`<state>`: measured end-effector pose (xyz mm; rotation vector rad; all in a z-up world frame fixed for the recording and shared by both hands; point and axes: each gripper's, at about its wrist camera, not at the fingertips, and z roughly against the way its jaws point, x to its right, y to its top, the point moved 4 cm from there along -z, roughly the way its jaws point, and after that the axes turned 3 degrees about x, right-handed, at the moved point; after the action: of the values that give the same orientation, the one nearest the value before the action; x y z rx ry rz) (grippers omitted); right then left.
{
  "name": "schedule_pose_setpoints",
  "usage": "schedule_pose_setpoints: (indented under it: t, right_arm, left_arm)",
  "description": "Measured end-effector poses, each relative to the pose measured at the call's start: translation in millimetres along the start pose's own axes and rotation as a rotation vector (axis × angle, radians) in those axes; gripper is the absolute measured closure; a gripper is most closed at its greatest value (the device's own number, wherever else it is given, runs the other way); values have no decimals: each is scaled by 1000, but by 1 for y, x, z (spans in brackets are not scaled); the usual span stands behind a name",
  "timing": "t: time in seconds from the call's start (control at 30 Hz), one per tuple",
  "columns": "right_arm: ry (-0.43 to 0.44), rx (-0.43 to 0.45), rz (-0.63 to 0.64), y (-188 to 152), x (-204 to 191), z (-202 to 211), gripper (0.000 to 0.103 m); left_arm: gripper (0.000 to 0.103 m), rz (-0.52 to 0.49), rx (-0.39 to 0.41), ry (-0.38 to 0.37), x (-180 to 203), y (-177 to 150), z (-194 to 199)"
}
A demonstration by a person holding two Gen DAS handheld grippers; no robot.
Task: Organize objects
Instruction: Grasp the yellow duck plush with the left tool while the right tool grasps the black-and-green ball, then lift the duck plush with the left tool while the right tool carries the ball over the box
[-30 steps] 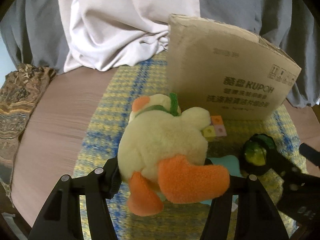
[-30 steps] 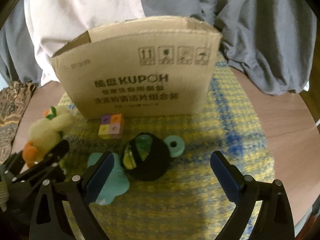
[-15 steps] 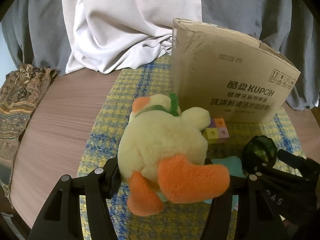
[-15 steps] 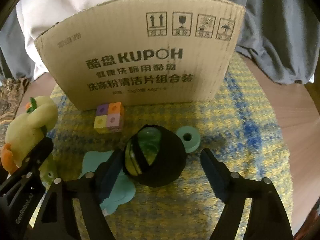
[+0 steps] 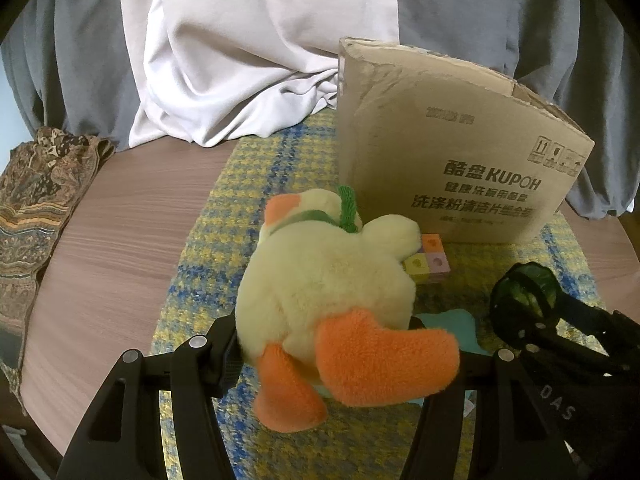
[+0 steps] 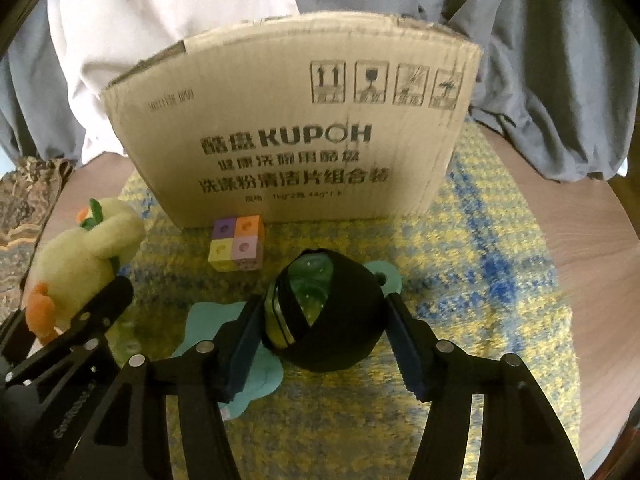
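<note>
On a round wooden table laid with a yellow-and-blue woven mat, the left-wrist view shows the left gripper pinching a pale yellow plush duck at its lower body, orange feet toward the lens. A cardboard box stands at two o'clock of the duck, a coloured block cube touching its base; at three o'clock a black-and-green ball sits against the other tool. From the right-wrist view, the right gripper, its jaws just closing, has both blue pads against that ball, which rests on the mat over a teal flat piece. A teal ring peeks out behind, the cube at eleven o'clock, the duck at nine.
</note>
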<state>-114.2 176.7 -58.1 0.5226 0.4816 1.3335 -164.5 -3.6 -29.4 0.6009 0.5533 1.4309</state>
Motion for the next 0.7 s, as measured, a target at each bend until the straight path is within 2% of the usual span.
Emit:
schedule_pose_setpoints:
  t: [0.7]
  right_arm:
    - [6,156,2,45,31,71,43]
  left_arm:
    - [43,-24,95,-26,35,36,49]
